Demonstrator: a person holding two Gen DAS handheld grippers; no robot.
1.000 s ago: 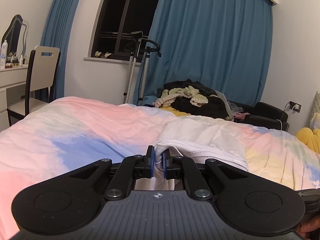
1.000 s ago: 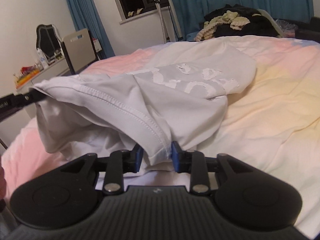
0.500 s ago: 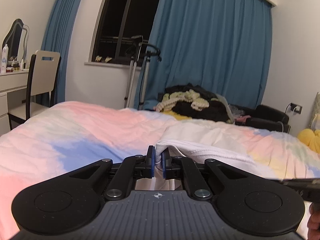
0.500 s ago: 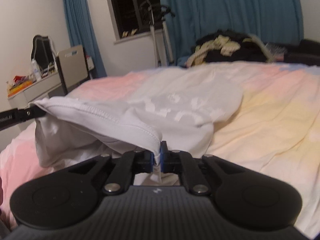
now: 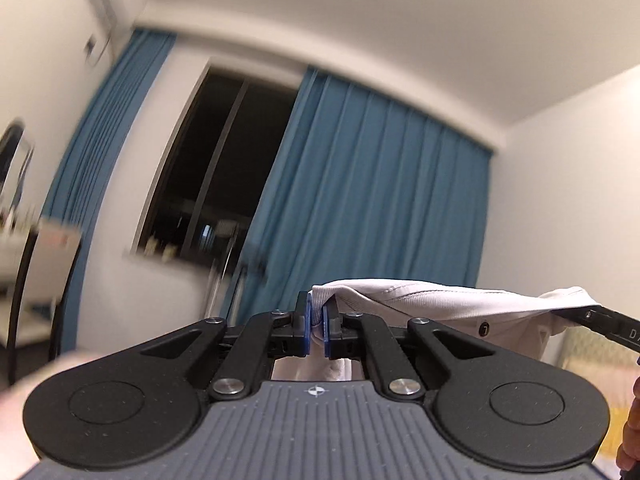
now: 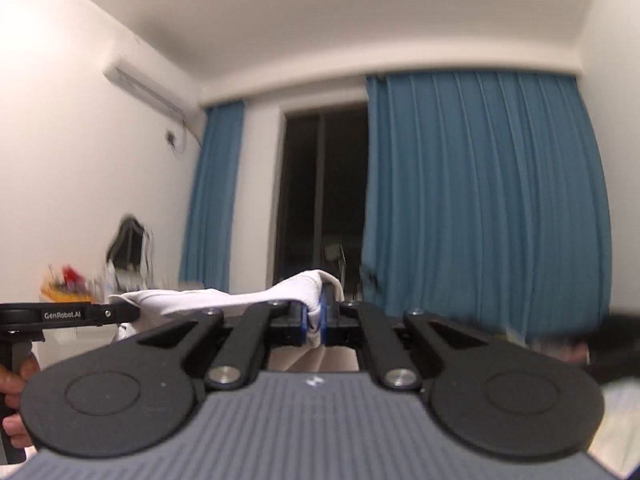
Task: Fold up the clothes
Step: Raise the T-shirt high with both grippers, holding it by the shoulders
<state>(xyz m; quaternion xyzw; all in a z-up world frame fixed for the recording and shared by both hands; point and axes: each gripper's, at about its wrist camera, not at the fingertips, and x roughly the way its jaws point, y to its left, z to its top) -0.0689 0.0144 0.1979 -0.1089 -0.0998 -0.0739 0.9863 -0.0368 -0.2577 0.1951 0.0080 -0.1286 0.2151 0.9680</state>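
A white T-shirt hangs stretched between my two grippers, lifted high in the air. My left gripper is shut on one end of its hem. My right gripper is shut on the other end of the white T-shirt. Each gripper's tip shows at the edge of the other view: the right one in the left wrist view, the left one in the right wrist view. The rest of the shirt hangs below, hidden by the gripper bodies.
Both cameras tilt up at blue curtains, a dark window, the ceiling and an air conditioner. A chair and a dresser with a mirror stand at the left. The bed is out of view.
Both grippers have lifted sharply and tilted upward, raising the shirt off the bed. The right gripper closed on the hem about a second ago and stays shut.
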